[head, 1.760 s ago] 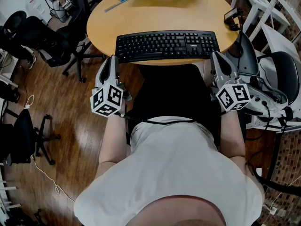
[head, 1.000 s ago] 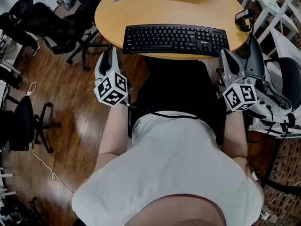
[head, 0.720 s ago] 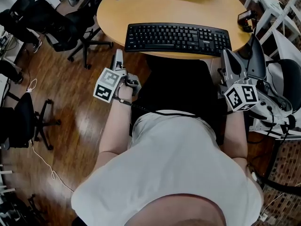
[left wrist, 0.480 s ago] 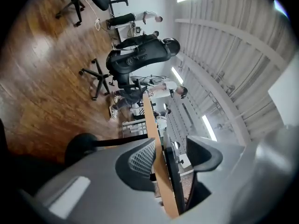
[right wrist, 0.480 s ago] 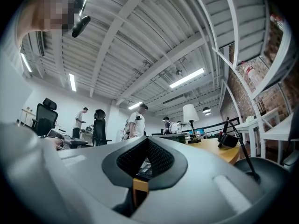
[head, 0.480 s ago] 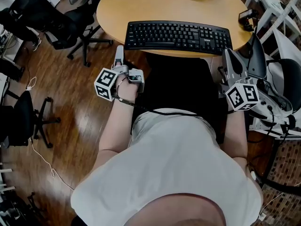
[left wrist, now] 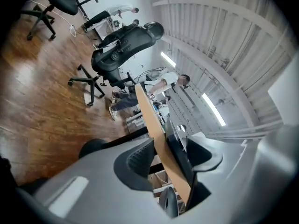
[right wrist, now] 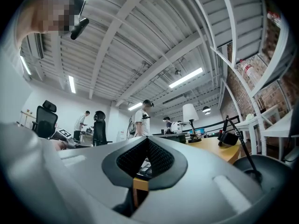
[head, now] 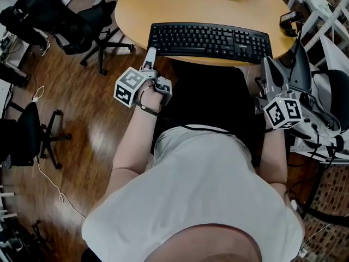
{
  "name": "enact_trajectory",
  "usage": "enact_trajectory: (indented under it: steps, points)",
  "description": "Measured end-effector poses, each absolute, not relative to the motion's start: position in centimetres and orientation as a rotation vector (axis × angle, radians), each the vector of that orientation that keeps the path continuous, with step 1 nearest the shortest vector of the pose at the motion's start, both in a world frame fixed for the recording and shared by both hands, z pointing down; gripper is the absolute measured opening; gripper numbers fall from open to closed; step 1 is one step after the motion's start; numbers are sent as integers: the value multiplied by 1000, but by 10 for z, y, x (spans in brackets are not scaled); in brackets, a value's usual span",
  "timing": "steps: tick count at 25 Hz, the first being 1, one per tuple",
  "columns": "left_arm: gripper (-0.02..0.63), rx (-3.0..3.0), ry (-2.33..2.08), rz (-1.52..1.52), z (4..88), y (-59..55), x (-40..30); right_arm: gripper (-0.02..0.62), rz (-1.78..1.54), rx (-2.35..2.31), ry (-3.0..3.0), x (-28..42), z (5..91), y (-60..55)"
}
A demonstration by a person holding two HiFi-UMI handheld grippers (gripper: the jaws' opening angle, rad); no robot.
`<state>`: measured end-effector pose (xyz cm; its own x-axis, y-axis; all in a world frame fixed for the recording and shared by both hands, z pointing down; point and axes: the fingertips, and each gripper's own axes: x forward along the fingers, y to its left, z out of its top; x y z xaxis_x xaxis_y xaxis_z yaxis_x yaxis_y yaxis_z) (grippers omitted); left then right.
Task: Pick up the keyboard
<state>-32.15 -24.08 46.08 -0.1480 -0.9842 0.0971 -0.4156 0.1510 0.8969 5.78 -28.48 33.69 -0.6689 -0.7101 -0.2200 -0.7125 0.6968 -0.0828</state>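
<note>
A black keyboard [head: 210, 39] lies along the near edge of the round wooden table [head: 180, 4]. My left gripper [head: 151, 59] is rolled onto its side at the keyboard's front left corner, with its jaws open wide. In the left gripper view, the left gripper [left wrist: 173, 148] straddles the table edge [left wrist: 159, 143] and the keyboard [left wrist: 180, 155], and neither pad presses on them. My right gripper [head: 269, 70] is shut with nothing in it, just off the table's front edge by the keyboard's right end. From the right gripper [right wrist: 147, 146] view, its pads meet, with the table [right wrist: 219, 148] beyond.
Black office chairs [head: 54, 21] stand on the wood floor at the left. A white rack [head: 316, 4] and another chair [head: 327, 100] crowd the right side. A small black device [head: 287, 21] sits on the table's right rim. A lamp [right wrist: 189, 113] and several people stand farther off.
My left gripper rolled onto its side, opened, and moved forward to the keyboard's front left corner. The right gripper stayed where it was, shut.
</note>
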Motion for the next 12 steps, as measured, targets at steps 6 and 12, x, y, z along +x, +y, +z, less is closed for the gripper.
enact_trajectory:
  steps: [6, 12]
  points:
    - [465, 1342, -1588, -971, 467, -253, -309, 3, 6, -1139, 2670, 59, 338, -285]
    - [473, 1270, -1564, -1010, 474, -257, -310, 3, -8, -1145, 2661, 64, 341, -286]
